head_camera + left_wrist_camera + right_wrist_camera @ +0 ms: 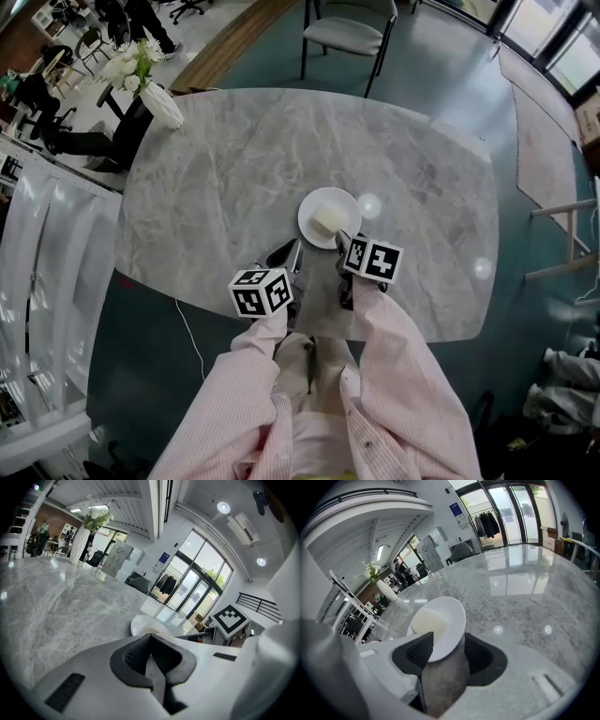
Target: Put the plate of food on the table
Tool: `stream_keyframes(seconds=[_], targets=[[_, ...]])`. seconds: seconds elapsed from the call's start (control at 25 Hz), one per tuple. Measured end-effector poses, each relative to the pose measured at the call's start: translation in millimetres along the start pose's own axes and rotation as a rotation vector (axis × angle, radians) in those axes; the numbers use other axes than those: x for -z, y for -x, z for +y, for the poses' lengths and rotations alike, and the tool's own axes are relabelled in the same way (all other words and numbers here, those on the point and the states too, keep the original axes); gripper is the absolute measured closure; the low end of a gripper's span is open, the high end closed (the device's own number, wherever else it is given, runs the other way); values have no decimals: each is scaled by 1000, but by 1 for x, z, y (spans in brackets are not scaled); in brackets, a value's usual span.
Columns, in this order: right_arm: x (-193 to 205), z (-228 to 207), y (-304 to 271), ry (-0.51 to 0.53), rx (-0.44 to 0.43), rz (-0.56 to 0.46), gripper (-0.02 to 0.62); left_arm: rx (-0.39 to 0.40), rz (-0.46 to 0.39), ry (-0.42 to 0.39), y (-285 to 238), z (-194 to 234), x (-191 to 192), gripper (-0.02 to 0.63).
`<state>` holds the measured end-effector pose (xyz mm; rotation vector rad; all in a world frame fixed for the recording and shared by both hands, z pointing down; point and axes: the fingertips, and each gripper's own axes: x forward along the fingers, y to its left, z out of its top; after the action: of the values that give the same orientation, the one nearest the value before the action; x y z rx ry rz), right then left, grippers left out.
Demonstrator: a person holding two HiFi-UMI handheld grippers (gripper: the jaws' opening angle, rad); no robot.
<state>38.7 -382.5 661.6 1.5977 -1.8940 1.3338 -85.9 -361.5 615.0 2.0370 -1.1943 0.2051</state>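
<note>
Right gripper (pixel 447 644): jaws wide apart. The near rim of the plate (pixel 451 613) lies between the pads. One pad stands clear of the rim. The other pad overlaps the rim in the right gripper view, and contact there cannot be confirmed. Nothing is clamped.

Left gripper (pixel 150 638): jaws closed together, with nothing between them. It sits just beside the right gripper, over the near edge of the table (pixel 225 169).

The plate is white and round and lies flat on the grey marble table, close to the middle of the near edge. It carries a pale block of food (pixel 423 621) at its centre.

A white vase with flowers (pixel 159 101) stands at the far left edge of the table. A chair (pixel 349 34) stands on the floor beyond the far edge.
</note>
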Motion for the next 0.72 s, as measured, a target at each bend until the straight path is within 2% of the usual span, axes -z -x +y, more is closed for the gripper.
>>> stream_keyframes(seconds=[0.4, 0.56, 0.64, 0.72], targets=[[-8, 13, 17, 21, -75, -19, 405, 28, -23, -25, 6, -9, -16, 614], [-10, 23, 30, 104, -101, -23, 430, 41, -46, -61, 17, -21, -23, 614], [-13, 35, 38, 147, -154, -38, 455, 48, -67, -83, 24, -25, -30, 614], [-17, 46, 49, 199, -199, -60, 520, 57, -80, -106, 31, -30, -34, 614]])
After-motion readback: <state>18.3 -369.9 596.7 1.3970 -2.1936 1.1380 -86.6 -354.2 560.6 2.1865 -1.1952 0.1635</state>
